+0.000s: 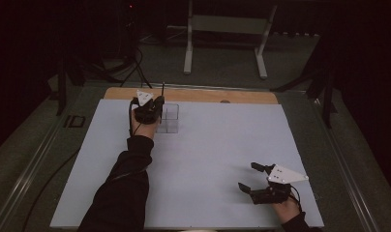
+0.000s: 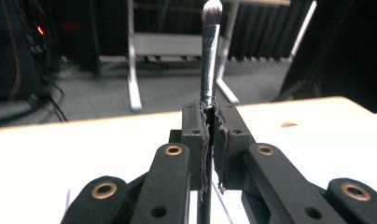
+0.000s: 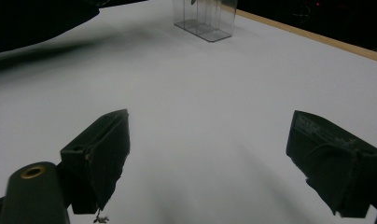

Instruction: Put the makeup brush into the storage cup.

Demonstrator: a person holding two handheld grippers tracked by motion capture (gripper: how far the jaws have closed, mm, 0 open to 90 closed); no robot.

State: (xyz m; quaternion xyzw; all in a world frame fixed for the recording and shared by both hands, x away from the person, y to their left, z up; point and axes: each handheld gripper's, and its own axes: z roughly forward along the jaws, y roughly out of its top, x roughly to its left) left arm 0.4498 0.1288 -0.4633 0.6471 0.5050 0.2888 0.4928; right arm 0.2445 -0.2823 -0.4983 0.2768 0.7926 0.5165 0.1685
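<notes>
A makeup brush (image 2: 210, 56) with a silver ferrule and a pale bristle tip stands upright between the pads of my left gripper (image 2: 210, 140), which is shut on it. In the high view the left gripper (image 1: 154, 110) is at the far left of the white mat, right at a clear plastic compartment holder (image 1: 168, 119), with the brush (image 1: 163, 90) sticking up above it. My right gripper (image 1: 248, 177) rests near the front right of the mat, its jaws wide apart with nothing between them. The clear holder (image 3: 205, 18) stands far ahead of it.
A white mat (image 1: 208, 159) covers a wooden tabletop (image 1: 242, 96) whose bare far edge shows. Beyond the table stand a white metal frame (image 1: 225, 29) and dark cables on the floor. A sleeved left forearm (image 1: 128, 179) crosses the mat's left half.
</notes>
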